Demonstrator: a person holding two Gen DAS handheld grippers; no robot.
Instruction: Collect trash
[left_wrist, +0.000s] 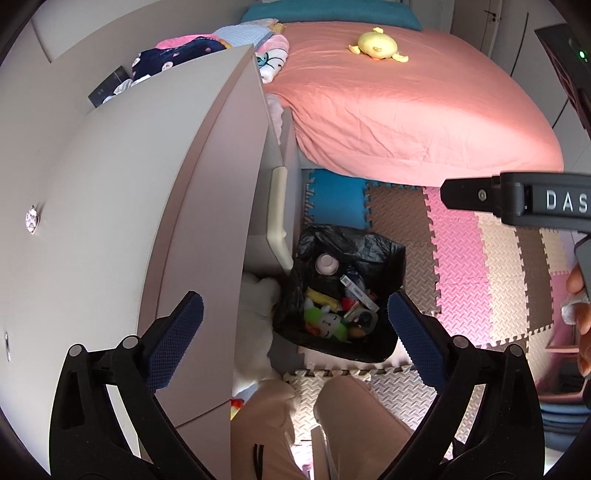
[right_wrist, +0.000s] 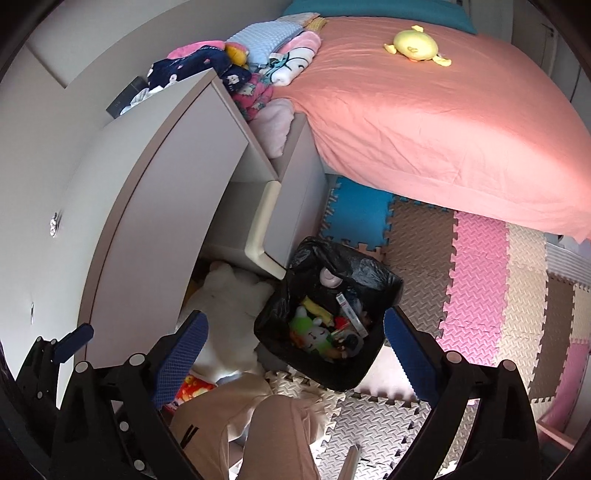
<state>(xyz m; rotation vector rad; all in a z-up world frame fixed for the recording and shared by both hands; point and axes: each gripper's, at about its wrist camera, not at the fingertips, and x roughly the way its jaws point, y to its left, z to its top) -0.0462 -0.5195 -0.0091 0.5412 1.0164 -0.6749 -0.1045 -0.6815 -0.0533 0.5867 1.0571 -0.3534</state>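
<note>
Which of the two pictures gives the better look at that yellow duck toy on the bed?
The right wrist view: the yellow duck toy lies clear on the pink bedspread, a little larger. The left wrist view shows the same duck whole too, slightly smaller.

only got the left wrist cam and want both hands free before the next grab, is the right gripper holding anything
Observer: No. The right gripper is open with nothing between its fingers, above the black bin bag.
Operator: any loose stuff down low i'm missing
Observer: A red and yellow packet lies beside the white plush toy under the desk.
Operator: anything else hidden from me
Observer: A pink patterned blanket lies bunched between the desk and the bed.
</note>
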